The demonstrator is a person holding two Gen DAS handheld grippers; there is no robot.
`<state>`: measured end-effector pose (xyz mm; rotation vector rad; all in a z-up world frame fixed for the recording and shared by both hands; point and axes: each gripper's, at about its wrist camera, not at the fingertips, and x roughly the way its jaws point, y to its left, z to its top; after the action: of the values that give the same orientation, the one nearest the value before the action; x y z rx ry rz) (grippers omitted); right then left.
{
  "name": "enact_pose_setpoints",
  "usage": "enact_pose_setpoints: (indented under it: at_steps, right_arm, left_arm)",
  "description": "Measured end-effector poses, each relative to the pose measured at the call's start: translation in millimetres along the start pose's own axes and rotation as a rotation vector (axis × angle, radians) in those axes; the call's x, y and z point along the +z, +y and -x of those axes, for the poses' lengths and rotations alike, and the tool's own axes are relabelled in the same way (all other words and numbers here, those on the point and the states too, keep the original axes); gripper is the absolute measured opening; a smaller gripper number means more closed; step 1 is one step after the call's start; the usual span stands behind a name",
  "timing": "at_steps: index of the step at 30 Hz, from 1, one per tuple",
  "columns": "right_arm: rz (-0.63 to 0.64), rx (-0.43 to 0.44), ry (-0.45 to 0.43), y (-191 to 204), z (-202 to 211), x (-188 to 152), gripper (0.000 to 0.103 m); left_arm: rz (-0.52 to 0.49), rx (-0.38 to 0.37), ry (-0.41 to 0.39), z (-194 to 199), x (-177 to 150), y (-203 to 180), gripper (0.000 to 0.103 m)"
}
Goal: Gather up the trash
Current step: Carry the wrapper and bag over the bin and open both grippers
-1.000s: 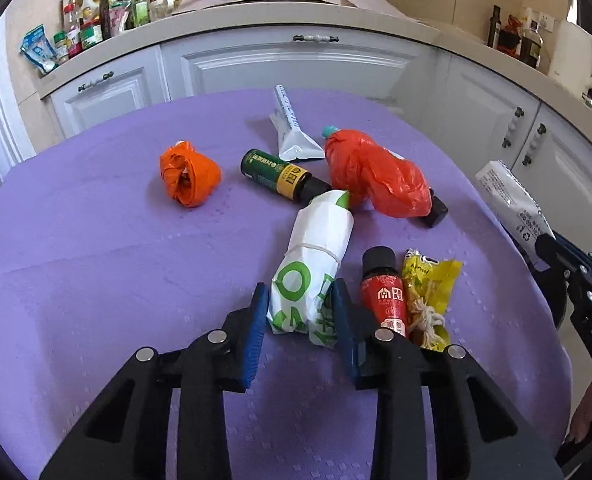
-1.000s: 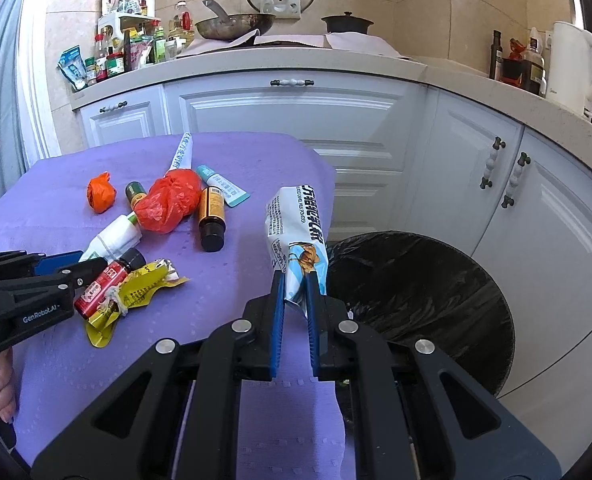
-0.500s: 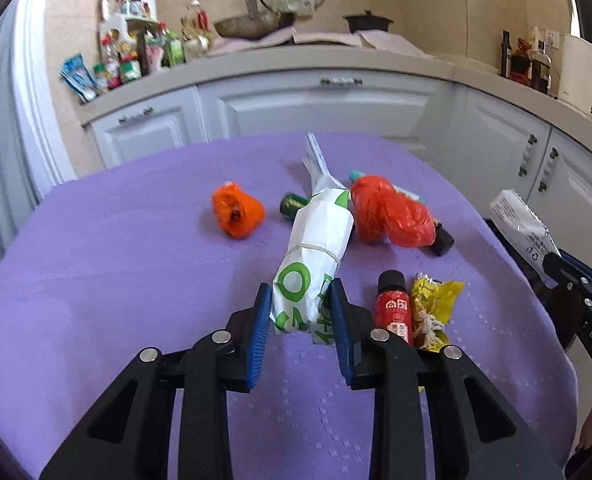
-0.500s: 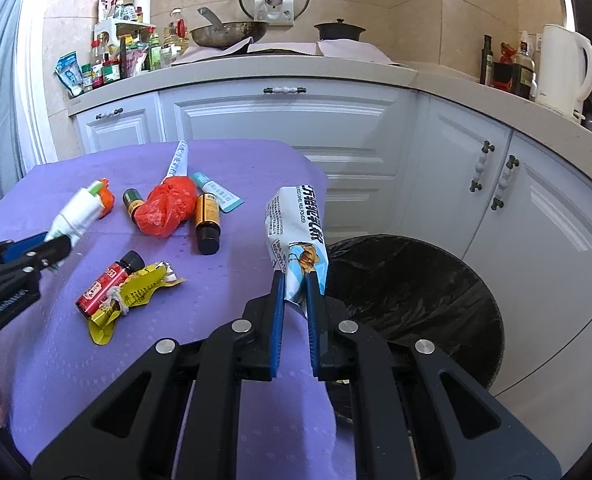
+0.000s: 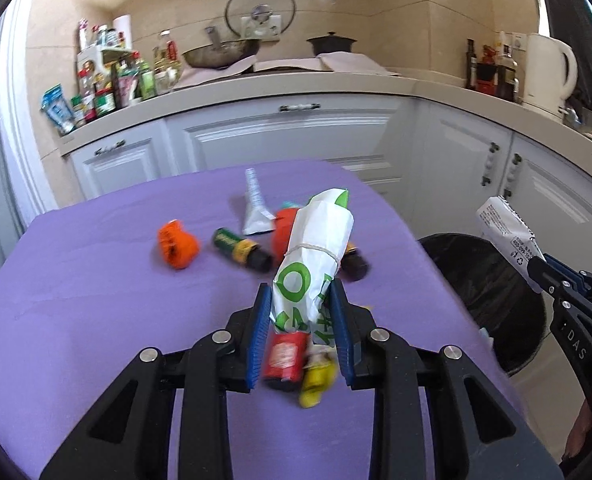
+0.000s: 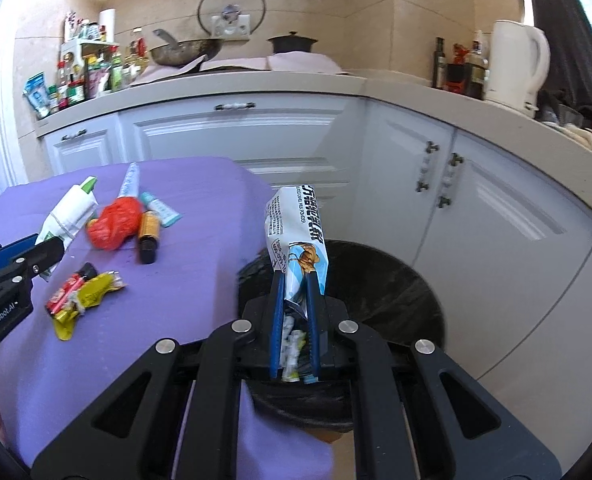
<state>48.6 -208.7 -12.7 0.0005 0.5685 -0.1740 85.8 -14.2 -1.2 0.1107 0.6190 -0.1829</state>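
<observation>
The right gripper (image 6: 295,300), clamped on a milk powder sachet (image 6: 296,232), now hangs over the bin (image 6: 396,280) instead of the table edge, so a drop looks due. The left gripper (image 5: 301,312) grips the white-green packet (image 5: 316,252), now lifted clear of the purple table (image 5: 76,300). Beyond lie an orange wad (image 5: 177,245), bottles and a tube.

The table (image 6: 96,360) stands before the cabinets (image 6: 236,136), and the trash bin (image 6: 396,280) sits on the floor just off its right edge. A small bottle (image 6: 66,290) and a wrapper (image 6: 92,292) lie touching near the front edge. Behind them, toward the far edge, a crumpled bag (image 6: 114,224), a second bottle (image 6: 148,236) and a tube (image 6: 160,208) lie close together. A bag wad (image 5: 176,246) lies apart to their left.
</observation>
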Motion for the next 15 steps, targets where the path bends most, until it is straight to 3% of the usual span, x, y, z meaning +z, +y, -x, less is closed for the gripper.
enact_pose_setpoints:
  at_steps: [7,15]
  right_arm:
    - [-0.035,-0.059,-0.005,-31.1,-3.6,0.7,0.011]
    - [-0.08,-0.091,0.0,-58.5,-16.3,1.7,0.011]
  left_arm:
    - [-0.038,-0.044,-0.019,-8.2,10.4,-42.3,0.03]
    - [-0.091,-0.076,0.01,-29.2,16.1,-87.5,0.031]
